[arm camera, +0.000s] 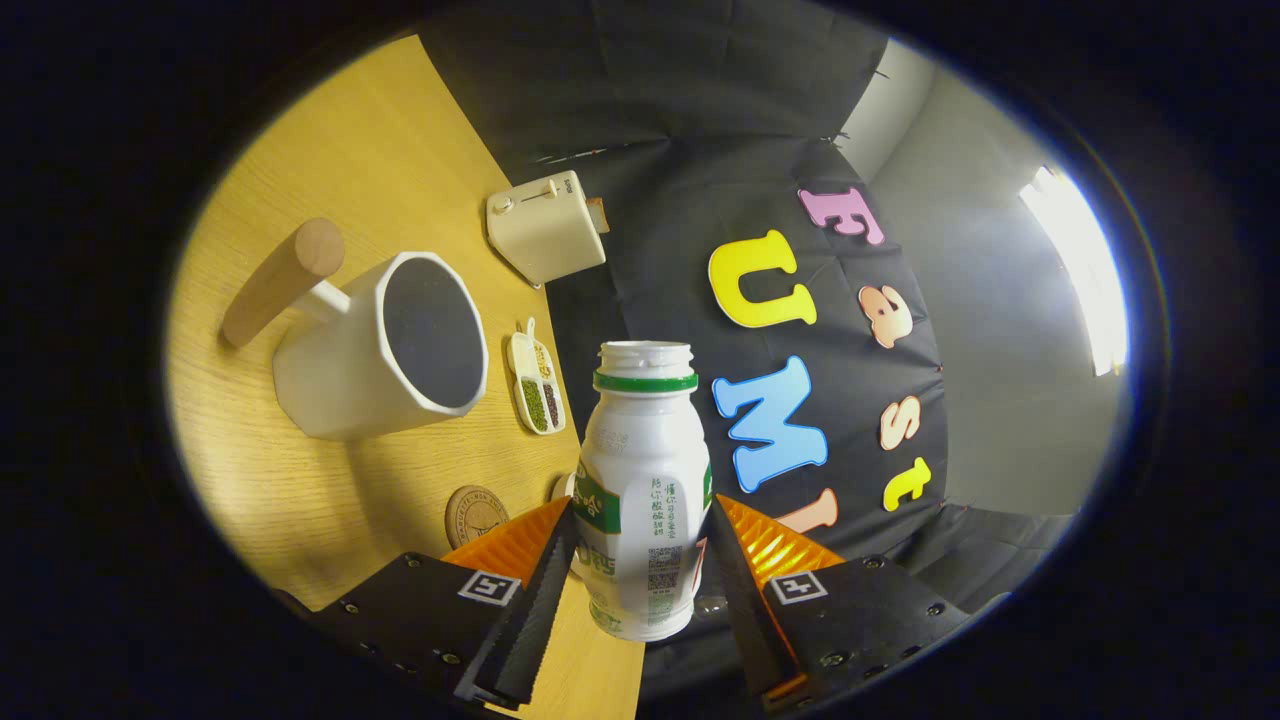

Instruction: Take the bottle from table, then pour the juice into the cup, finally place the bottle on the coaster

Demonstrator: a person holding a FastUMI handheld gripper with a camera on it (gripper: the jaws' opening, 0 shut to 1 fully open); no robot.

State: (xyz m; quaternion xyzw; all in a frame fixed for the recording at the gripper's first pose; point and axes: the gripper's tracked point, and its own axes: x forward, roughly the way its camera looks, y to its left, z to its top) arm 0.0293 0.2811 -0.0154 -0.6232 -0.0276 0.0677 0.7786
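Note:
My gripper [640, 560] is shut on a small white bottle [642, 470] with a green neck ring and green label; both fingers press its sides and its open mouth points away from me. The whole view is rolled, so the wooden table [330, 160] stands tilted on the left. A white cup [385, 345] with a wooden handle sits on the table beyond and left of the bottle, its dark mouth facing the bottle. A round brown coaster [476, 515] lies on the table just beyond my left finger [530, 590].
A cream toaster [545, 228] stands at the table's far edge past the cup. A small divided dish of seeds [536, 383] lies between the cup and the bottle. A grey wall and a bright window [1080, 270] are off to the right.

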